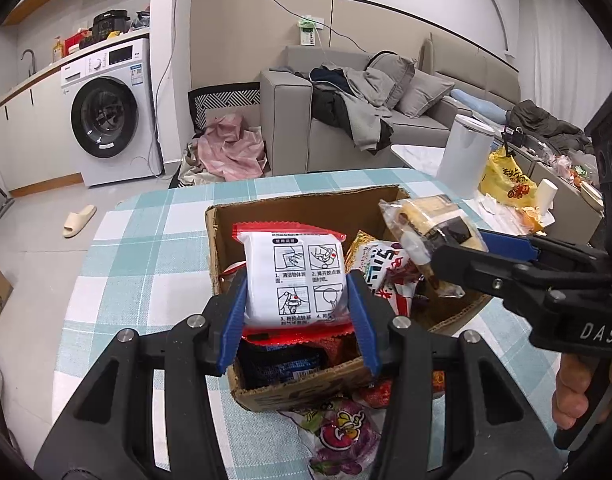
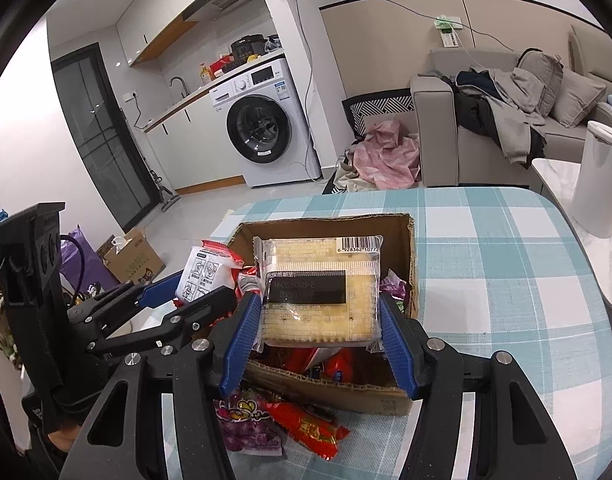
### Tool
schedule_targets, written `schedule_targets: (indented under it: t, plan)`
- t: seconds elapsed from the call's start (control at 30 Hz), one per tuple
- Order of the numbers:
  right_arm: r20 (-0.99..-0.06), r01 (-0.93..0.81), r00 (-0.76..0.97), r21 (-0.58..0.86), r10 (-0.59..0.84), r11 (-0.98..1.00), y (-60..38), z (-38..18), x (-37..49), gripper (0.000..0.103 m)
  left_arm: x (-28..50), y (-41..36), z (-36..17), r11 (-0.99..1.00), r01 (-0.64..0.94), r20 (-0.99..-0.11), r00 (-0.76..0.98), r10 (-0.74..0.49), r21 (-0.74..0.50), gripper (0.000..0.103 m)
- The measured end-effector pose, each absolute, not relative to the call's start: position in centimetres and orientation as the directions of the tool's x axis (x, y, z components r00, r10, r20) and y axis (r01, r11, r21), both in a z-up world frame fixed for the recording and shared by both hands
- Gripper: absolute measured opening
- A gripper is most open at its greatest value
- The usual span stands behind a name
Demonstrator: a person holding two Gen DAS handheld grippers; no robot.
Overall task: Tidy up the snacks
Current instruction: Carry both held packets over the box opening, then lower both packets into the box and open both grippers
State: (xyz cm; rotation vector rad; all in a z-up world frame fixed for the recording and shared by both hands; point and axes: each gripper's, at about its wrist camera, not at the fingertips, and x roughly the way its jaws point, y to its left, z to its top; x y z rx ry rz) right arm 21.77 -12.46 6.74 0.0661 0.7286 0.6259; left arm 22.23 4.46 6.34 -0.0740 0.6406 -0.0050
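An open cardboard box (image 1: 294,208) (image 2: 409,264) stands on the checked table with several snack packets inside. My left gripper (image 1: 298,300) is shut on a white packet with red edges and printed instruction pictures (image 1: 296,280), held over the box; it also shows in the right wrist view (image 2: 204,276). My right gripper (image 2: 317,328) is shut on a clear-wrapped pale yellow cracker pack (image 2: 319,292), held over the box; it also shows in the left wrist view (image 1: 429,224).
A purple grape candy bag (image 1: 337,436) (image 2: 246,420) and a red packet (image 2: 306,428) lie on the table in front of the box. A white cylindrical bin (image 1: 463,156) and a yellow bag (image 1: 505,180) stand at the right. A sofa and washing machine are behind.
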Motion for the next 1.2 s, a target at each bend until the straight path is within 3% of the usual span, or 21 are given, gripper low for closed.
schedule_targets:
  t: [0.77, 0.83, 0.97, 1.03, 1.2]
  plan:
    - [-0.631, -0.485, 0.577, 0.247, 0.519, 0.839, -12.0, 4.5, 23.5, 0.065, 24.5, 5.4, 2.8, 0.997, -0.018, -0.634, 0.773, -0.031, -0.070, 0.046]
    - [-0.626, -0.485, 0.584, 0.241, 0.517, 0.840, -12.2, 4.7, 23.2, 0.069, 24.2, 5.4, 2.9, 0.998, -0.010, -0.632, 0.774, -0.035, -0.068, 0.051]
    - [-0.609, -0.497, 0.594, 0.235, 0.526, 0.835, -12.9, 5.0, 22.4, 0.078, 22.8, 4.9, 3.8, 0.998, -0.007, -0.608, 0.793, -0.031, -0.060, 0.078]
    - [-0.604, -0.497, 0.604, 0.223, 0.519, 0.838, -13.2, 5.2, 21.9, 0.088, 22.2, 4.9, 4.1, 0.998, -0.001, -0.597, 0.802, -0.036, -0.061, 0.082]
    - [-0.587, -0.496, 0.615, 0.232, 0.527, 0.837, -14.1, 5.6, 20.7, 0.100, 20.2, 4.5, 4.8, 0.998, 0.000, -0.586, 0.810, -0.034, -0.058, 0.092]
